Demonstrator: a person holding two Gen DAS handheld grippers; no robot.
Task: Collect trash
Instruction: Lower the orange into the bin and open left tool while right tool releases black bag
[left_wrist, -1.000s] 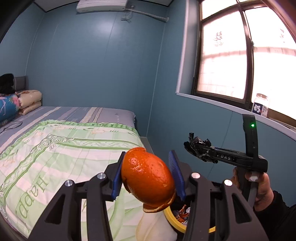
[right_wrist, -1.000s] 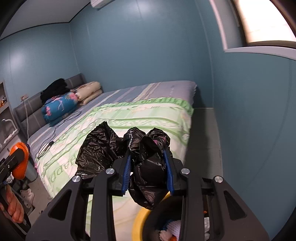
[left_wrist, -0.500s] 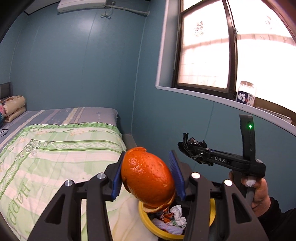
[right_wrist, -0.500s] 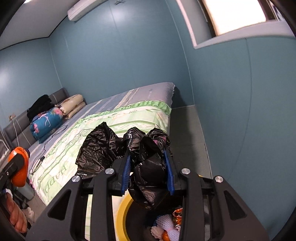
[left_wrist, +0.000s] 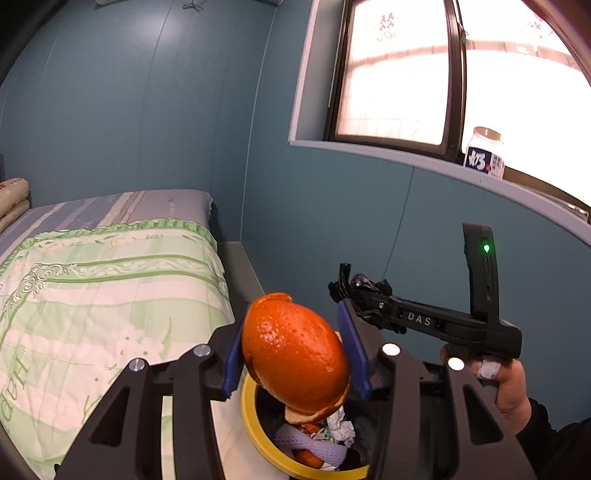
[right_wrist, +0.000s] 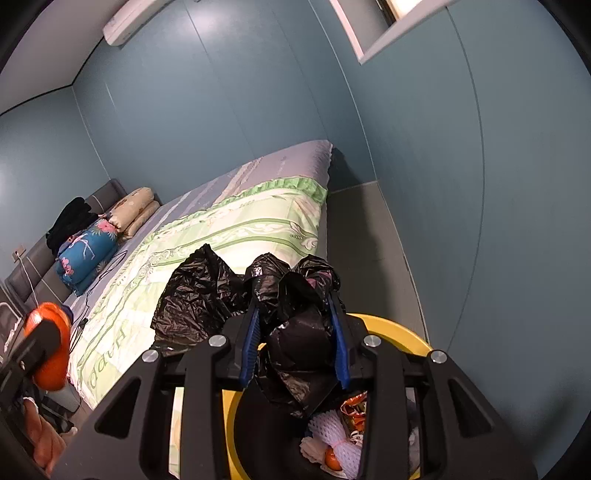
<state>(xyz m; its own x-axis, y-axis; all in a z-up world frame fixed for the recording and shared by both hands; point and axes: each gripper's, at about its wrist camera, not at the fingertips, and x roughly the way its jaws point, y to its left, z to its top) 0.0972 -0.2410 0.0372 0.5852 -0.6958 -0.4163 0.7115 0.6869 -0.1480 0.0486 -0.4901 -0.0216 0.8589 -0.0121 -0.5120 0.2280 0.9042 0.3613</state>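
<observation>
Both claws are mine: the right gripper (right_wrist: 294, 345) pinches the black trash bag (right_wrist: 291, 332) over the yellow-rimmed bin (right_wrist: 402, 330) beside the bed (left_wrist: 110, 280). My left gripper (left_wrist: 293, 352) clamps an orange peel (left_wrist: 295, 350) above the bin's litter.
</observation>
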